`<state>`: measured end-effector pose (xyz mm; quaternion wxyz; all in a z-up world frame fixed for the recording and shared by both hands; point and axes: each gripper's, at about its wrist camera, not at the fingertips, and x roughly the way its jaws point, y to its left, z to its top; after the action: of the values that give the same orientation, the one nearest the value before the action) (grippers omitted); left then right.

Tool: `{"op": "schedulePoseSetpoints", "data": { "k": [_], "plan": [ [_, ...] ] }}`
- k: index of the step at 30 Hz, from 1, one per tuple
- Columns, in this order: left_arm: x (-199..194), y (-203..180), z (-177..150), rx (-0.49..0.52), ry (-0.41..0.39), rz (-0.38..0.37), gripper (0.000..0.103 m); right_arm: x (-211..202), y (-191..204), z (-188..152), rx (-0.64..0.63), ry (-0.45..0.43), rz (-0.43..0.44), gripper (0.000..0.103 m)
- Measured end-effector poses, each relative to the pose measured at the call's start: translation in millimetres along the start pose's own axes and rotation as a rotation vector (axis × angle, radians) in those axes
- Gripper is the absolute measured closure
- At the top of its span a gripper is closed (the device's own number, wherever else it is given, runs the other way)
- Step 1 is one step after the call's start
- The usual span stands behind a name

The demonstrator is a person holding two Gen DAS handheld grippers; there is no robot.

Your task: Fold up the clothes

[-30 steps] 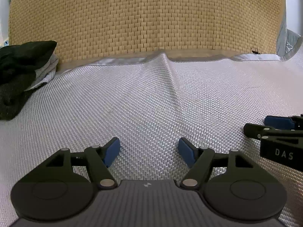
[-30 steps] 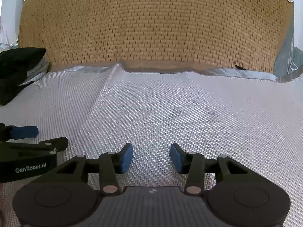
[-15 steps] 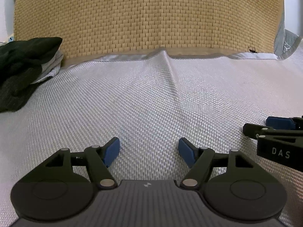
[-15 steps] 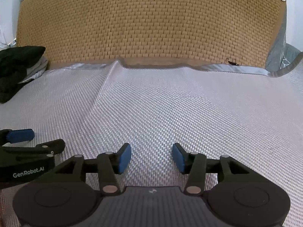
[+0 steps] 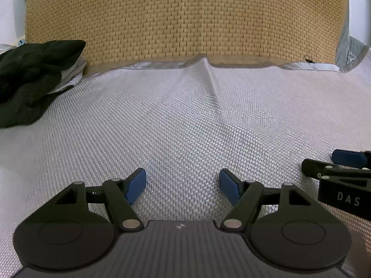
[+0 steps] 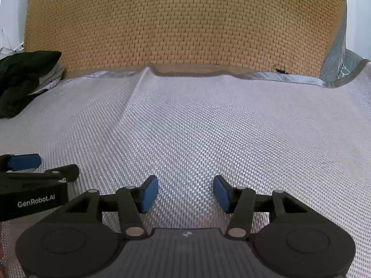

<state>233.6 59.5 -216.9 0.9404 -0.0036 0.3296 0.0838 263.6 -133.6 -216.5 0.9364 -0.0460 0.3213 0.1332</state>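
Black gripper (image 5: pixel 182 185), blue-padded fingers (image 5: pixel 135 185), silver pivot screws.

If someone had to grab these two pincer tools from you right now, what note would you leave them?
Left gripper: open, nothing between its blue pads, over the bare grey woven cover.
Right gripper: jaws have just been opening; open now, nothing between them, beside the left one.
Clothes: a dark pile with a bit of light fabric under it lies at the far left, by the tan woven backrest. Neither gripper touches it.
Done: no neatly folded piece is visible.
Left: probably reach for the pile, spread a garment on the cover and fold it.
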Motion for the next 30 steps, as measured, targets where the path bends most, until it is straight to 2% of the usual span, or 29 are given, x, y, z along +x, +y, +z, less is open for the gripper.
{"op": "schedulePoseSetpoints", "data": {
  "k": [18, 26, 30],
  "plan": [
    [-34, 10, -24, 0.000, 0.003, 0.000, 0.030, -27, 10, -15, 0.004, 0.025, -0.020, 0.045],
    [-52, 22, -25, -0.003, 0.019, 0.020, 0.030, -40, 9, -12, 0.048, 0.067, -0.027, 0.046],
    [-61, 30, -20, -0.011, 0.012, 0.036, 0.030, -49, 8, -10, 0.063, 0.058, -0.033, 0.046]
  ]
}}
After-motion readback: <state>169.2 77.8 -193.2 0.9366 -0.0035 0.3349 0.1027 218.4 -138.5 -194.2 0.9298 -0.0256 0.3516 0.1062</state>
